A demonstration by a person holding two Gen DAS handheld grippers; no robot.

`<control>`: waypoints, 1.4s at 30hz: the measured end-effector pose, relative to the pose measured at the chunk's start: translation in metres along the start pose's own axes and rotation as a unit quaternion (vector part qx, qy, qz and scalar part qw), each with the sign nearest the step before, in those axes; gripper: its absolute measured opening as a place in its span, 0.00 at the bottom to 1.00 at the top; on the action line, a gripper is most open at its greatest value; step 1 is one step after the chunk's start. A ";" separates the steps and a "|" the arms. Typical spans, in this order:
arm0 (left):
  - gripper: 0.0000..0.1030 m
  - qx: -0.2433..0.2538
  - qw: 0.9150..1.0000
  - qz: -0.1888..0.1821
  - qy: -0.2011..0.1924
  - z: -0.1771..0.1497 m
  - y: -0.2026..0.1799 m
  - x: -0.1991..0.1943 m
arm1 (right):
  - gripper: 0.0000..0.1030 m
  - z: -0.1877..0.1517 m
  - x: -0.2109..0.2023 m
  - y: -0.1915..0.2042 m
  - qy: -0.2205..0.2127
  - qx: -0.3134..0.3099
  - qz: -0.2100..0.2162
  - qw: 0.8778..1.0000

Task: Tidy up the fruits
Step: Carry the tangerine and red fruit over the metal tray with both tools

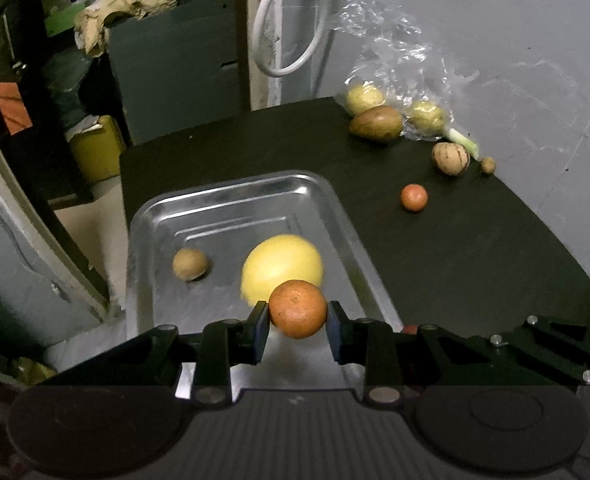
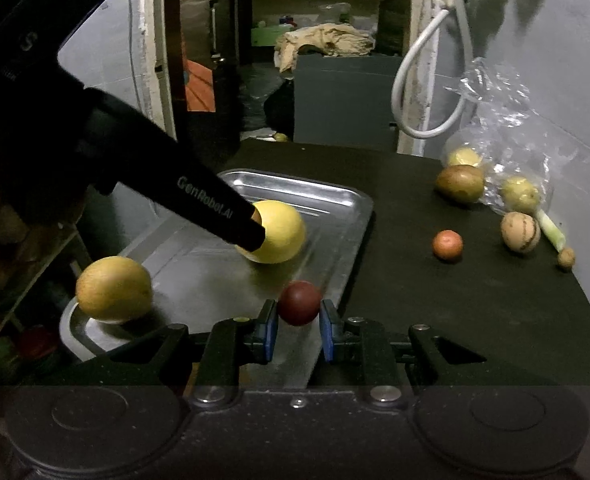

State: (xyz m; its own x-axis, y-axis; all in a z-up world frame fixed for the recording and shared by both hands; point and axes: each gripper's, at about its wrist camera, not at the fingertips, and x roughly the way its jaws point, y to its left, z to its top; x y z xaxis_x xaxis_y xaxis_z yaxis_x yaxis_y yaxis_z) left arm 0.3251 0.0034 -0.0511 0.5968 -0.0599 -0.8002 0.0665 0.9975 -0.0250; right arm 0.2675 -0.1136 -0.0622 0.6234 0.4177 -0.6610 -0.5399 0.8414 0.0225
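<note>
My left gripper [image 1: 297, 313] is shut on an orange [image 1: 298, 304] above the near part of a metal tray [image 1: 235, 186]. In the tray lie a big yellow fruit [image 1: 281, 264] and a small brown fruit [image 1: 189, 264]. My right gripper [image 2: 298, 315] is shut on a dark red fruit [image 2: 299, 302] over the tray's [image 2: 295, 185] near right side. The right wrist view shows the left gripper's black body [image 2: 183, 188] reaching in front of the yellow fruit [image 2: 283, 234], and a yellow-brown fruit [image 2: 114, 289] by the tray's near left corner.
On the dark table [image 1: 475, 260], right of the tray, lie a small orange fruit [image 1: 414, 197], a striped melon [image 1: 450, 158], a mango [image 1: 376, 123], a tiny brown fruit [image 1: 487, 165] and a clear bag [image 1: 399, 64] with yellow fruits. A white hose [image 1: 271, 32] hangs on the wall behind.
</note>
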 end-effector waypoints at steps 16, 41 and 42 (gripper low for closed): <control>0.33 -0.025 0.999 0.008 0.025 -0.019 0.025 -0.004 | 0.24 -0.006 0.004 0.017 0.017 0.014 -0.004 1.000; 0.33 0.023 0.999 -0.002 0.042 -0.024 -0.004 0.005 | 0.24 -0.011 -0.001 0.009 0.023 0.029 -0.013 0.999; 0.33 0.024 0.999 -0.003 0.043 -0.024 -0.006 0.006 | 0.24 -0.011 -0.002 0.008 0.023 0.030 -0.012 0.999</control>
State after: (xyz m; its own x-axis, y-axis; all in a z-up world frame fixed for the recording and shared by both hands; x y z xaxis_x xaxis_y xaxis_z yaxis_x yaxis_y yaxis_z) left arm 0.3088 -0.0018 -0.0698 0.5255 -0.0598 -0.8487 0.1083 0.9941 -0.0029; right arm 0.2558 -0.1118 -0.0695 0.6088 0.3813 -0.6957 -0.4893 0.8707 0.0491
